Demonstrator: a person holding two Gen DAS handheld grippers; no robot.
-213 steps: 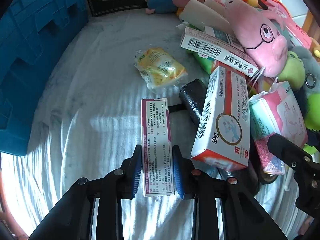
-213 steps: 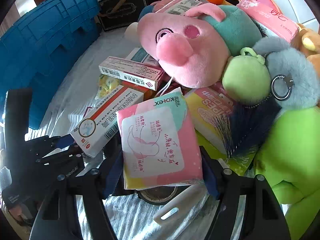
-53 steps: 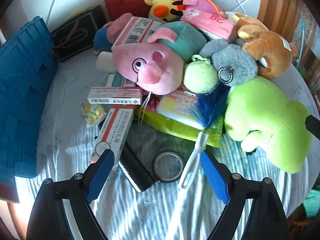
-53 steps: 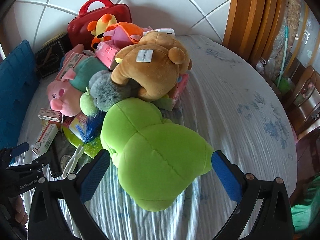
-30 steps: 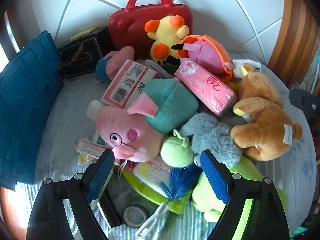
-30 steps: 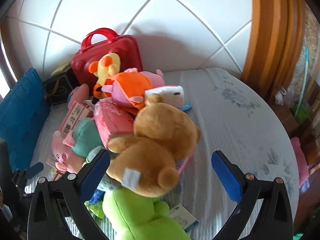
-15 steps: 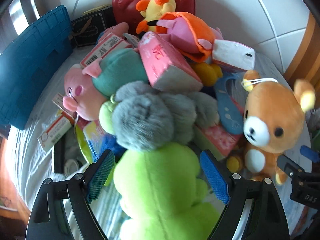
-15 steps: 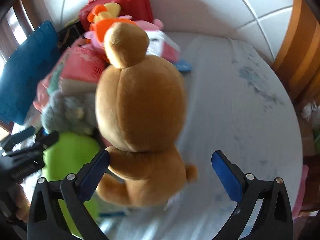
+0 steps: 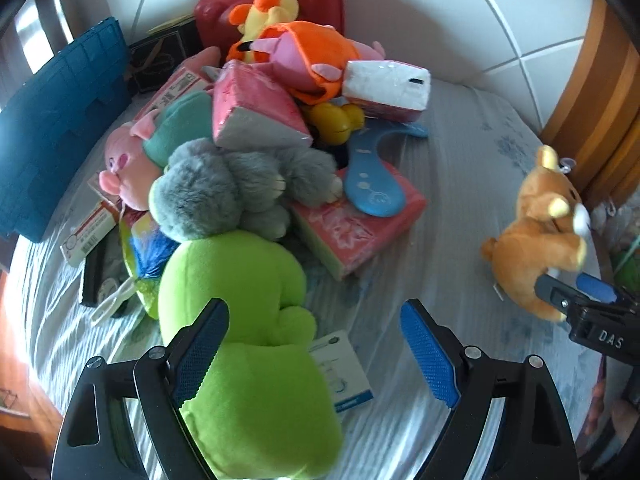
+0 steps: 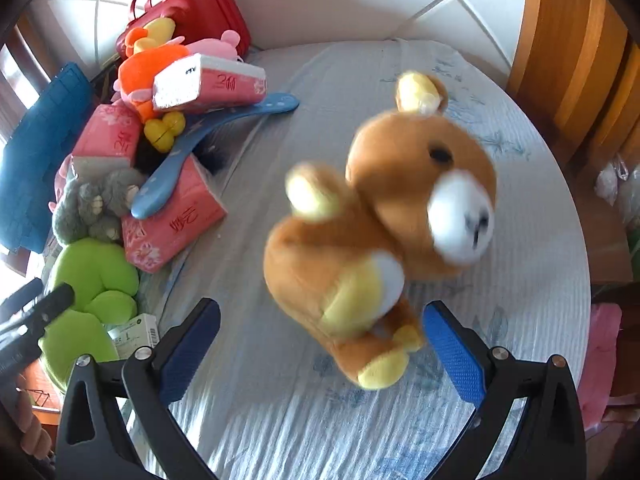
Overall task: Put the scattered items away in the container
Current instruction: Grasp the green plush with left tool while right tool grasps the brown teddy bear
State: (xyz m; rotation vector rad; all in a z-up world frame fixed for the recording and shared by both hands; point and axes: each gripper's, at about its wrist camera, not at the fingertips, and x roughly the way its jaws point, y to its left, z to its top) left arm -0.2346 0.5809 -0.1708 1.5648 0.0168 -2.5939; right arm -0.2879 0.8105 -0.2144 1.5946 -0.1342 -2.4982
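left tool point(image 9: 314, 350): wide apart, holding nothing. its left finger lies against the green plush point(image 9: 248, 344), which extends between the fingers; the right finger stands clear over the bed point(image 9: 452, 216).

right tool point(image 10: 320, 344): wide apart, holding nothing. the brown bear point(image 10: 376, 232) sits between and just ahead of its fingers, motion-blurred; contact with either finger cannot be told. in the left wrist view the bear point(image 9: 536, 232) sits at the far right, apart from the pile, with the right tool's tip just below it.

pile, left half of the bed:
- grey plush point(image 9: 232, 192) rests on the green plush.
- pink pack point(image 9: 252, 112) lies on the grey plush.
- pink pig point(image 9: 132, 156) lies left of the grey plush.
- orange plush point(image 9: 308, 56) lies at the top, touching a white pack point(image 9: 388, 84).
- blue hanger point(image 9: 372, 176) lies across a pink box point(image 9: 360, 224).
- red case point(image 9: 276, 0) stands against the wall behind the pile.

container: blue crate point(image 9: 52, 124) at the left edge of the bed, beside the pile.
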